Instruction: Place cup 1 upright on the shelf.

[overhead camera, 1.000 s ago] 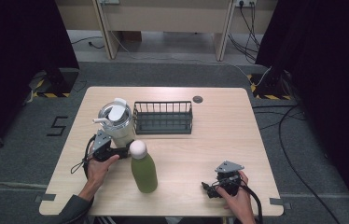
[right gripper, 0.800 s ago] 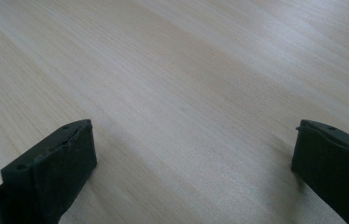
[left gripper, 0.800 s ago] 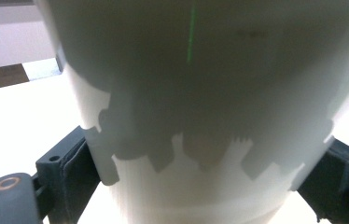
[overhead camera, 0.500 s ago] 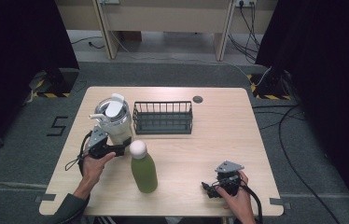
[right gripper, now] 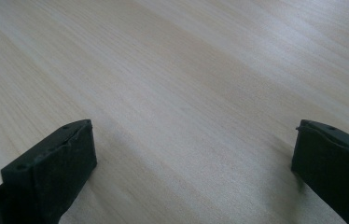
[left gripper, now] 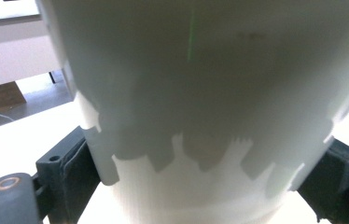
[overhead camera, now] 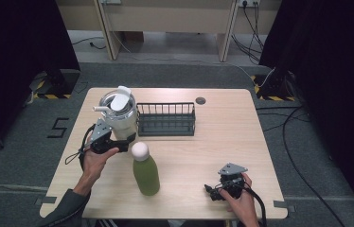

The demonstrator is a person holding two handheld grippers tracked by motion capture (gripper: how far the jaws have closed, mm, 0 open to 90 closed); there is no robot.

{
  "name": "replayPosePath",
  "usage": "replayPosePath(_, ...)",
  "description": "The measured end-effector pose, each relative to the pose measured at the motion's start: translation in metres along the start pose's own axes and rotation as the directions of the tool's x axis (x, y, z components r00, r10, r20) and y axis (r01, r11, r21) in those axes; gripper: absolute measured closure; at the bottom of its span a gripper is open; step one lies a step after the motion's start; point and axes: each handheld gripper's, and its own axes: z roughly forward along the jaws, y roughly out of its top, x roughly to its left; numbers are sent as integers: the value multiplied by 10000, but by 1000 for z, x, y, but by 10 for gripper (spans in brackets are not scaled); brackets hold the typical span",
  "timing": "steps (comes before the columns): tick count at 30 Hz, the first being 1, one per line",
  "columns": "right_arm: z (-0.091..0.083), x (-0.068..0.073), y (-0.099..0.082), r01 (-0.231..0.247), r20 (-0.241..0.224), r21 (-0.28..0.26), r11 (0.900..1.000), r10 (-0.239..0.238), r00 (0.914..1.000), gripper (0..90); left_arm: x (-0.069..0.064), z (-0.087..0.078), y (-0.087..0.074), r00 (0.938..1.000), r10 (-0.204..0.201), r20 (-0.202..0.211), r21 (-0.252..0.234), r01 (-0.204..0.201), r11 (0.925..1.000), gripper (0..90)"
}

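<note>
A white lidded tumbler (overhead camera: 117, 113) stands at the table's back left, with its lid flap raised. My left gripper (overhead camera: 127, 139) reaches in at its base. In the left gripper view the tumbler (left gripper: 200, 93) sits close between the two spread jaws, which flank its lower sides; the gripper (left gripper: 205, 186) is open. A green bottle (overhead camera: 146, 171) with a white cap stands upright just right of that hand. My right gripper (overhead camera: 211, 191) rests low near the table's front right, open (right gripper: 193, 154) over bare wood with nothing between its jaws.
A black wire basket (overhead camera: 166, 118) stands right of the tumbler, near the back of the wooden table (overhead camera: 222, 137). A small dark round disc (overhead camera: 200, 100) lies behind the basket. Cables trail on the floor beyond the table.
My left gripper has moved forward and slightly right, closing in on the tumbler's base. The right gripper, the bottle and the tumbler have not moved.
</note>
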Motion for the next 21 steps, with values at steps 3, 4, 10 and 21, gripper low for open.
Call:
replayPosePath(3, 0, 0, 0, 4, 0, 3, 10000, -4, 10000, 3, 1, 3, 6, 10000, 27, 6, -53, -27, 10000, 109)
replayPosePath(4, 0, 0, 0, -1, -2, 0, 10000, 1, 10000, 3, 1, 4, 9, 10000, -9, 17, -77, 9, 10000, 109)
replayPosePath(10, 0, 0, 0, 1, -3, 2, 10000, -1, 10000, 2, 2, 10, 22, 9999, -56, 154, -197, 59, 9998, 109)
replayPosePath(21, 0, 0, 0, 9, -4, 3, 10000, -9, 10000, 2, 6, 25, 45, 9997, 88, 230, -174, -84, 9998, 109)
